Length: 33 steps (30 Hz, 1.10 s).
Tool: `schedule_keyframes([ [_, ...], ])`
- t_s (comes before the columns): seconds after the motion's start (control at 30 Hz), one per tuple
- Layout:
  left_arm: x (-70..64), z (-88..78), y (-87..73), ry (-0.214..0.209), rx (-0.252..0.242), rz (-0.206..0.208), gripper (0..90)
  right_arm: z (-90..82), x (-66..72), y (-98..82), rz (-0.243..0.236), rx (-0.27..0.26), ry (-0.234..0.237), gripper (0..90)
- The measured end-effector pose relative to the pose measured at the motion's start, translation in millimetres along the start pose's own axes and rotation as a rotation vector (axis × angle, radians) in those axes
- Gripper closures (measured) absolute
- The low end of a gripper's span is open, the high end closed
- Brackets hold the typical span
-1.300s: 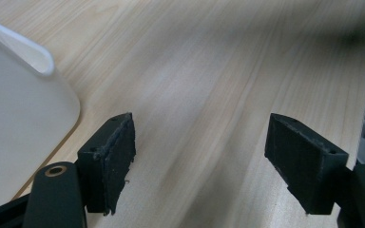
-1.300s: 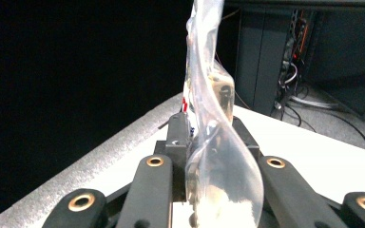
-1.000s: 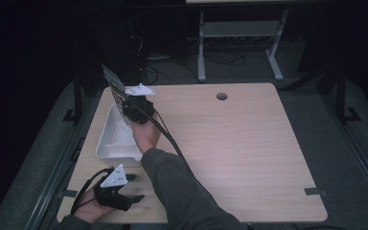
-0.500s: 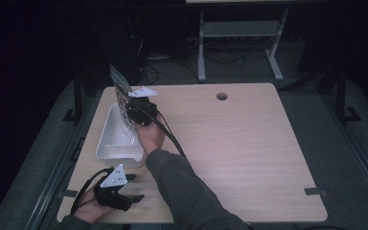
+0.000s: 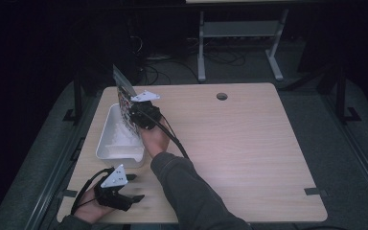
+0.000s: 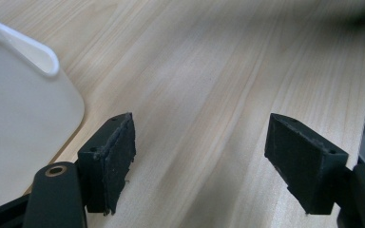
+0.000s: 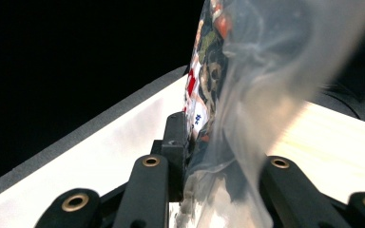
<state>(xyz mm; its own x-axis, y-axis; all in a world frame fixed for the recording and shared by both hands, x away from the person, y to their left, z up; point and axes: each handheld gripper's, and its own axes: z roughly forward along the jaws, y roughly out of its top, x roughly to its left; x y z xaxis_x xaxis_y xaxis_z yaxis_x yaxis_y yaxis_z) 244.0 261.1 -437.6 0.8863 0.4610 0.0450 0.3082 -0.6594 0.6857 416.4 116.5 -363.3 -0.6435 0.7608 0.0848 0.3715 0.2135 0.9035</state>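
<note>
A clear plastic bag (image 5: 122, 98) with colourful printed contents stands on edge over the white tray (image 5: 109, 143) at the table's left. My right gripper (image 5: 133, 115) is shut on the bag (image 7: 228, 95); in the right gripper view the jaws pinch its lower edge, with the tray (image 7: 104, 156) below. Near the table's front left corner my left gripper (image 5: 133, 188) rests on the wood, open with nothing between its jaws. The left gripper view has that gripper (image 6: 199, 161) over bare wood, the tray's corner (image 6: 24, 95) just to its left.
The light wooden table (image 5: 249, 153) has a round cable hole (image 5: 222, 96) near its far edge. A metal stand (image 5: 239, 43) and cables lie on the dark floor beyond. A sleeve (image 5: 191, 191) crosses the table's front.
My right gripper has carried the bag slightly nearer and lower over the tray. The left gripper has stayed still.
</note>
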Motion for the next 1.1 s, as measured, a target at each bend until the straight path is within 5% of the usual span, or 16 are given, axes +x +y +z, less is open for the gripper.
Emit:
schedule_keyframes([
  [0.37, -0.3, 0.8, -0.1, 0.003, 0.001, -0.002, 25.0, -1.0, -8.0, -2.0, 0.041, 0.008, 0.007, 70.3],
  [0.73, -0.1, 1.3, 0.0, 0.004, 0.005, 0.002, 25.0, -1.4, -19.6, -4.2, 0.11, 0.013, 0.104, 47.4],
  [1.1, -0.3, 2.2, -0.1, 0.001, 0.008, 0.004, 24.9, -7.2, -31.3, -10.3, 0.17, 0.018, 0.19, 40.0],
])
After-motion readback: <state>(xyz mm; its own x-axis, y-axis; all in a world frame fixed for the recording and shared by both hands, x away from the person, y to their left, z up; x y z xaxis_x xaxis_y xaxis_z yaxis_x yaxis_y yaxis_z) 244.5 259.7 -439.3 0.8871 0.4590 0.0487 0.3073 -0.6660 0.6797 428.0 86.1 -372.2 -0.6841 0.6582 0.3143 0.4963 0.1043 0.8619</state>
